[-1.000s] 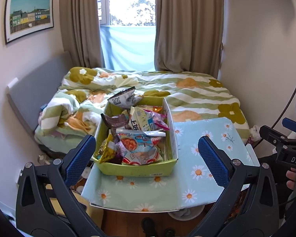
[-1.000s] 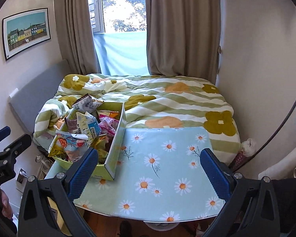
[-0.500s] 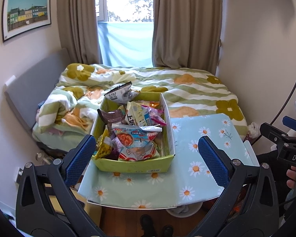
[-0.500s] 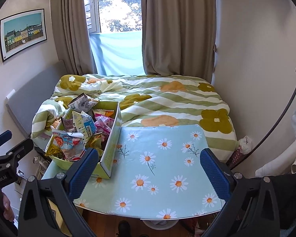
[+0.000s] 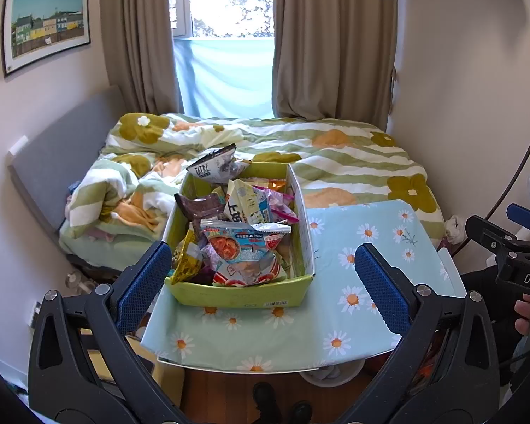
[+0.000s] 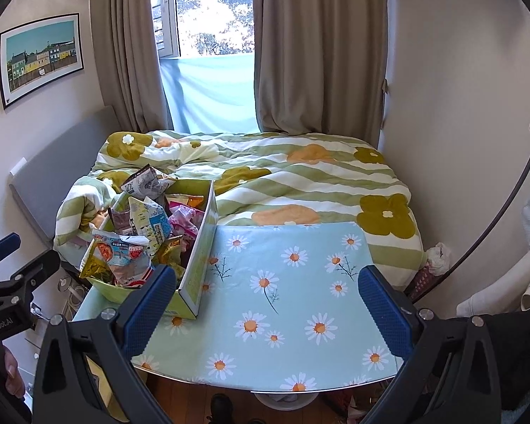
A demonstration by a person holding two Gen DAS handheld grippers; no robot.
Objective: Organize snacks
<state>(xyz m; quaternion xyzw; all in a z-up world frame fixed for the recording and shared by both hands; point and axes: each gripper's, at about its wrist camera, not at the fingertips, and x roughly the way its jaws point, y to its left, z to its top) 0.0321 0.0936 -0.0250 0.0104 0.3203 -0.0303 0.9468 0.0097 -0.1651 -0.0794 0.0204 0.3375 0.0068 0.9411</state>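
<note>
A yellow-green cardboard box [image 5: 242, 295] stands on the left part of a table with a light blue daisy cloth [image 5: 353, 321]. It is heaped with several snack packets, a red and blue one [image 5: 242, 251] on top and a grey one [image 5: 212, 168] poking out at the back. The box also shows in the right wrist view [image 6: 199, 265]. My left gripper [image 5: 261, 282] is open and empty, back from the box's near side. My right gripper [image 6: 265, 304] is open and empty above the bare right part of the cloth [image 6: 293, 282].
A bed with a green and orange flowered duvet [image 5: 335, 155] lies right behind the table. A grey headboard [image 5: 60, 162] stands at the left, curtains [image 5: 332, 42] and a window behind. A dark stand pole [image 6: 494, 229] leans at the right. The wooden floor [image 5: 229, 395] shows below the table's edge.
Both grippers have drifted slightly, so the table and box sit a little differently in view. Both stay open and empty. The box and packets have not moved.
</note>
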